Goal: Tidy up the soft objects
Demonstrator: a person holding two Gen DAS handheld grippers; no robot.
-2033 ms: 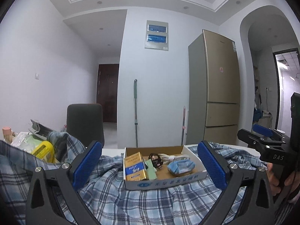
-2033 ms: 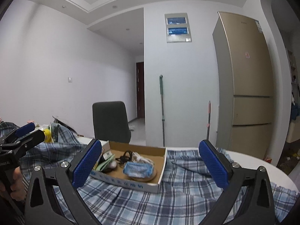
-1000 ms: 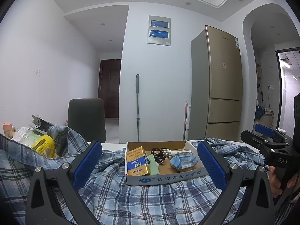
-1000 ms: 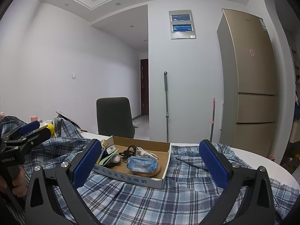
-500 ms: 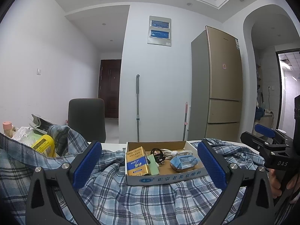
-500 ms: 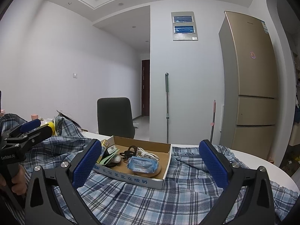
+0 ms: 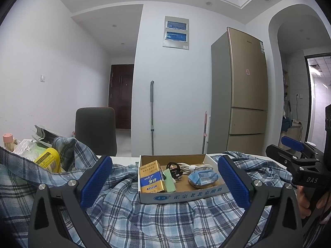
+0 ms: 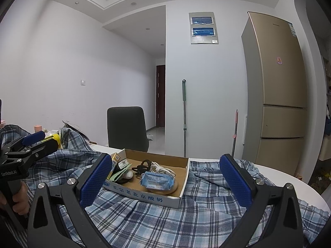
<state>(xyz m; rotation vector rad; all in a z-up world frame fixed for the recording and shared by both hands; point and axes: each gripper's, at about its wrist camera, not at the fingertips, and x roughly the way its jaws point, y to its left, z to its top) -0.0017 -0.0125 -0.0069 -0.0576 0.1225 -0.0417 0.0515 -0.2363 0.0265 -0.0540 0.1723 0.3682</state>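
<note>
Left gripper: my left gripper (image 7: pixel 165 180) hangs with its jaws spread wide and nothing between them, low over the plaid cloth.
Right gripper: my right gripper (image 8: pixel 166 183) is likewise spread wide and holds nothing; in the left wrist view it shows at the far right edge (image 7: pixel 293 144), in my hand.
Plaid shirt: the blue-and-white checked shirt (image 7: pixel 144 217) lies rumpled across the white tabletop (image 8: pixel 289 177), spreading under both grippers; one fold rises at the left near the clutter (image 8: pixel 70 138).
Cardboard box: a shallow open box (image 7: pixel 182 195) sits on top of the shirt, straight ahead between my left fingers; in the right wrist view it lies ahead and to the left (image 8: pixel 144 194).
Box contents: a yellow-and-blue carton (image 7: pixel 151 176) stands at the box's left side, coiled black and white cables (image 7: pixel 182 168) lie in the middle, and a blue tissue pack (image 8: pixel 157 179) rests toward the right.
Left clutter: a yellow bottle (image 7: pixel 48 161) sits beside the raised fold.
Room: a dark chair (image 7: pixel 95 130) stands behind the tabletop and a gold fridge (image 7: pixel 244 95) stands at the right.
</note>
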